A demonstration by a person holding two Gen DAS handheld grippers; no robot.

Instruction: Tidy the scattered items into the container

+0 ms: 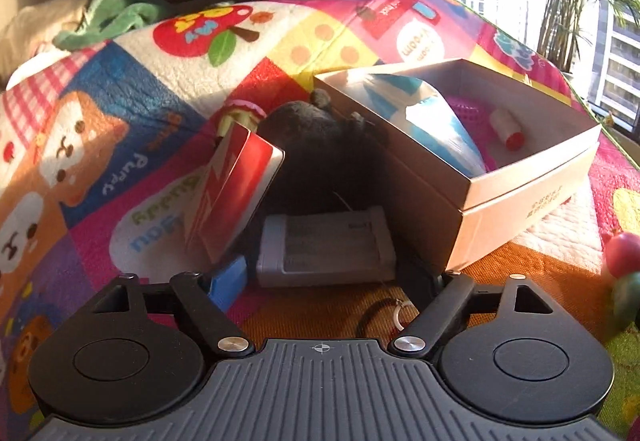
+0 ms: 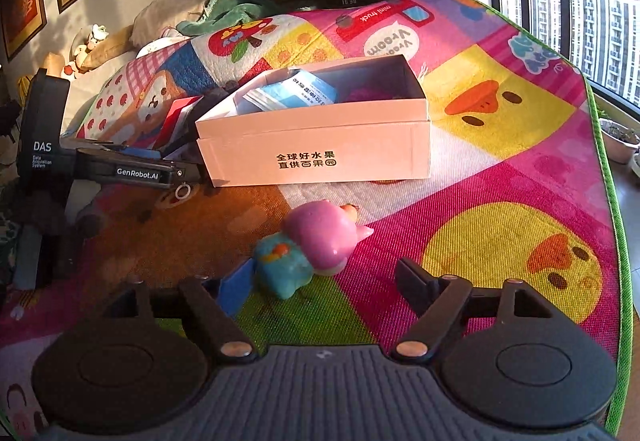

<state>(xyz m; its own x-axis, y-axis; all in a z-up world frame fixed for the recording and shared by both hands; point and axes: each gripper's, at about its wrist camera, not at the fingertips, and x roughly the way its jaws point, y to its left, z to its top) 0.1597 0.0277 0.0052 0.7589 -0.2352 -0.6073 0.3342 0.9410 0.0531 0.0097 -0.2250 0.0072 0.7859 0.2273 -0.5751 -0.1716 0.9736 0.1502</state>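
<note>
An open cardboard box (image 1: 524, 197) (image 2: 320, 145) sits on the colourful mat. It holds a blue-white packet (image 1: 420, 121) (image 2: 296, 91) and a small white-red tube (image 1: 508, 129). My left gripper (image 1: 324, 277) is open, with a grey rectangular block (image 1: 326, 251) lying just ahead of its fingers. A black plush (image 1: 320, 145) and a red card (image 1: 236, 185) lie behind the block, left of the box. My right gripper (image 2: 324, 281) is open just short of a pink and blue toy figure (image 2: 312, 247). The left gripper also shows in the right wrist view (image 2: 182, 173).
The play mat (image 2: 500, 177) ends at a green edge on the right, by a window. A green towel (image 1: 116, 17) and pillows lie at the far back. A black loop with a white ring (image 1: 384, 315) lies under my left gripper. A red-green toy (image 1: 624, 273) shows at the right edge.
</note>
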